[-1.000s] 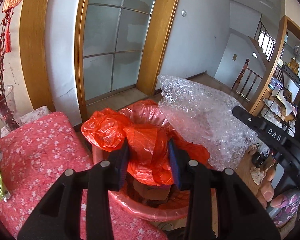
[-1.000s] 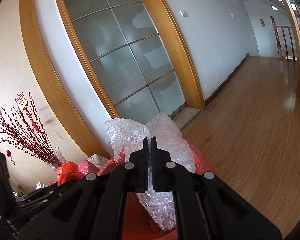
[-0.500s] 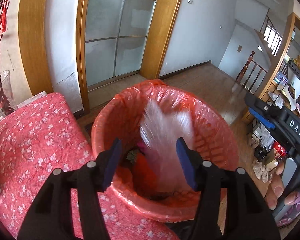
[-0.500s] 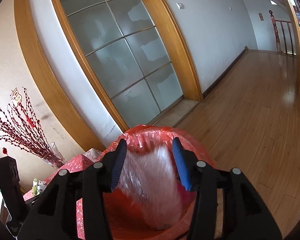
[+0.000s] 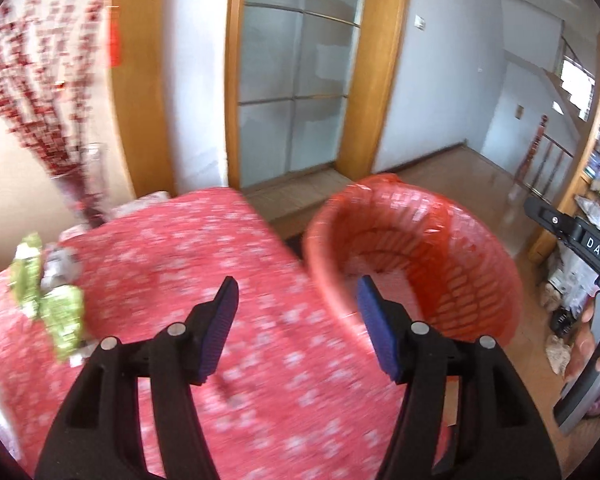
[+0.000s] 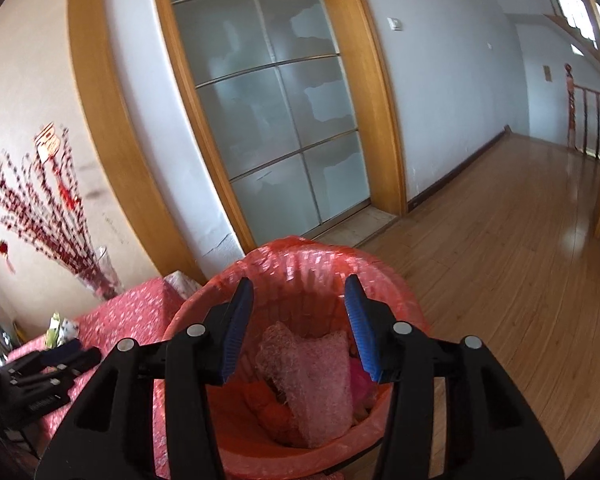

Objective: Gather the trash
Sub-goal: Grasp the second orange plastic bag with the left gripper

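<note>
**Bubble wrap in the bin, both claws empty**

Bubble wrap [image 6: 312, 384] sits inside the red-lined bin [image 6: 380, 272], crumpled, w/ orange bag [image 6: 268, 404] just beside it. Right gripper [image 6: 298, 320] hangs over the bin mouth, jaws spread wide, nothing held. Left gripper [image 5: 296, 324] also wide apart, empty, above the red floral tablecloth [image 5: 172, 248]. Green wrapper [image 5: 60, 312] lies on the cloth at left. Left view blurry.

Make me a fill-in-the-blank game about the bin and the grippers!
1. The bubble wrap lies inside the ____.
2. The right gripper has its jaws ____ and holds nothing.
3. The left gripper hangs over the table's ____ flowered cloth.
4. The green wrapper lies on the ____.

Missing words: bin; open; red; table
</note>
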{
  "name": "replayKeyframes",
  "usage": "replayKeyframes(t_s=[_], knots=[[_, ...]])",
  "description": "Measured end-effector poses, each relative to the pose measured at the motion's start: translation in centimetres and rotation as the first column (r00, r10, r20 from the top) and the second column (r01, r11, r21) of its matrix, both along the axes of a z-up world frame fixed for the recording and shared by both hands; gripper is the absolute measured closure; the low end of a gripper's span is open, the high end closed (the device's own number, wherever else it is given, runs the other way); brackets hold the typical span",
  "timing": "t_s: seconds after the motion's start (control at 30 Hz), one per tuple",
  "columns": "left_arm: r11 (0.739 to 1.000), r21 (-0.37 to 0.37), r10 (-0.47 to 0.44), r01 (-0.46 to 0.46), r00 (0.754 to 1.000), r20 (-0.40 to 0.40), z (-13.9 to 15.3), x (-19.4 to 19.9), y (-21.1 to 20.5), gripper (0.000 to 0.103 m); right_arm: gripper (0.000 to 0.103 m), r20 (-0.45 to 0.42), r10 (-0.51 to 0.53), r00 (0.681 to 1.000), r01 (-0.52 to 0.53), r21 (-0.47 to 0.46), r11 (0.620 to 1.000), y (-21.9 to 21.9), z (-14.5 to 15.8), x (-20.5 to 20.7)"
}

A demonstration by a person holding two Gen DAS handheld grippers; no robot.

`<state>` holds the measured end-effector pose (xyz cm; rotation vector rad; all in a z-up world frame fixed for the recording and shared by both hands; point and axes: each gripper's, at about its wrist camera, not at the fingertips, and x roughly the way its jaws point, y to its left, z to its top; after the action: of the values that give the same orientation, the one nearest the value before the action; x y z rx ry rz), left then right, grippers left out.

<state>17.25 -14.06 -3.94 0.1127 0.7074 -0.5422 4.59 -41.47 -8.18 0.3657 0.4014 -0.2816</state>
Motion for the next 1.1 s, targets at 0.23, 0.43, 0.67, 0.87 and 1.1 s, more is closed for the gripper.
replayKeyframes(t_s=[0.23, 0.43, 0.67, 0.87, 1.1], knots=[[0.985, 0.016, 0.173, -0.174, 0.983, 0.051, 1.0, -0.7, 9.0, 0.041, 0.054, -0.023, 0.124, 0.992, -0.124, -0.041, 0.991, 4.6, 0.2, 1.5], [0.939, 0.021, 0.342, -0.344, 0.937, 0.067, 1.3, -1.9, 17.4, 0.041, 0.055, -0.049, 0.291, 0.955, -0.294, -0.069, 0.953, 11.0, 0.4, 3.5], [0.851, 0.067, 0.514, -0.521, 0.852, 0.102, 0.9, -4.4, 25.5, 0.041, 0.055, -0.078, 0.427, 0.901, -0.432, -0.075, 0.899, 17.2, -0.1, 5.0], [0.778, 0.121, 0.612, -0.617, 0.787, 0.079, -1.3, -5.7, 29.5, 0.042, 0.055, -0.101, 0.493, 0.864, -0.5, -0.061, 0.864, 20.8, -1.1, 5.7], [0.759, 0.142, 0.643, -0.635, 0.766, -0.007, -3.3, -4.8, 30.7, 0.046, 0.055, -0.116, 0.525, 0.843, -0.534, -0.071, 0.843, 22.8, -1.1, 5.7]])
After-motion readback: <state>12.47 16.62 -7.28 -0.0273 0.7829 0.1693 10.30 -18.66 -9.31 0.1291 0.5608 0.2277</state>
